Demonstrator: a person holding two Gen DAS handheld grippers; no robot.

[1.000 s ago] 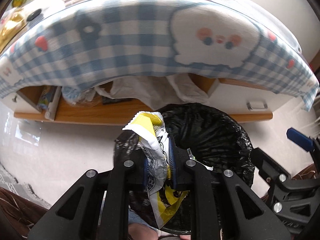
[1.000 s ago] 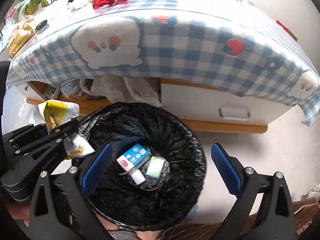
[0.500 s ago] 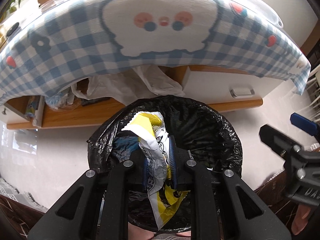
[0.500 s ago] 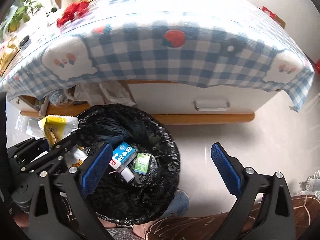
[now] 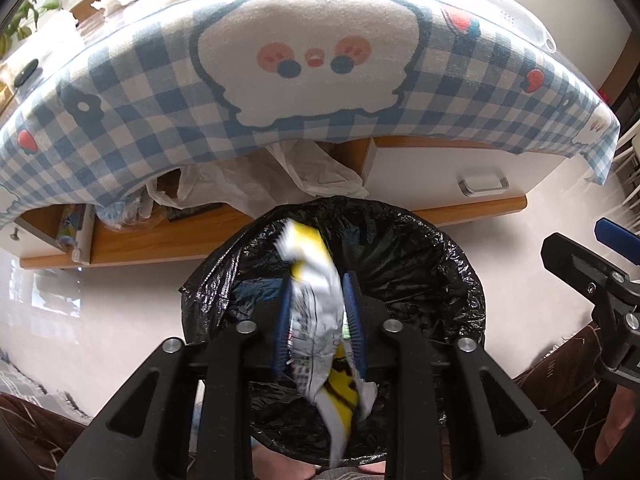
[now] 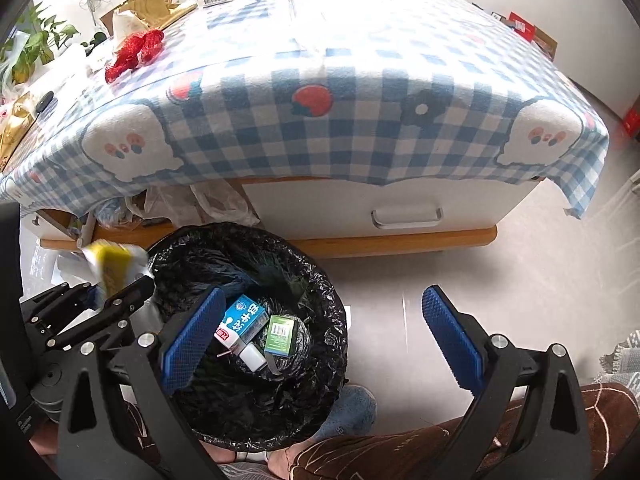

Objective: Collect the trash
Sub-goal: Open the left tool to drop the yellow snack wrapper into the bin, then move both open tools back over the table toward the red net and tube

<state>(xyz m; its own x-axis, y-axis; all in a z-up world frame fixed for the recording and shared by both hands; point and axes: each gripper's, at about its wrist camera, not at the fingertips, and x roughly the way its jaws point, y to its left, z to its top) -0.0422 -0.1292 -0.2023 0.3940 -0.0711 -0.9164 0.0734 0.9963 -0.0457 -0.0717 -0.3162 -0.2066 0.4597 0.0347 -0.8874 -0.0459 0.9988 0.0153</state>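
A crumpled yellow-and-white snack wrapper [image 5: 316, 320] hangs blurred between the blue pads of my left gripper [image 5: 318, 312], right over the black-lined trash bin [image 5: 440, 280]. The jaws are opening and the pads no longer press on the wrapper, which is slipping down. In the right wrist view the wrapper [image 6: 110, 264] sticks up at the bin's left rim [image 6: 320, 280]. My right gripper [image 6: 320, 296] stands wide open and empty above the bin's right side. A blue carton [image 6: 244, 318] and a green box [image 6: 281, 334] lie inside the bin.
A low table under a blue checked cloth [image 6: 360, 128] stands behind the bin, with a white drawer [image 6: 406, 216] and an open shelf of plastic bags [image 5: 256, 188]. Red netting [image 6: 134, 52] and papers lie on top. A person's brown trouser legs [image 6: 400, 452] and a blue slipper [image 6: 352, 408] are below.
The left jaws have widened and the wrapper, held still before, is now blurred and sliding down. Both views shifted slightly; the right gripper stays open.
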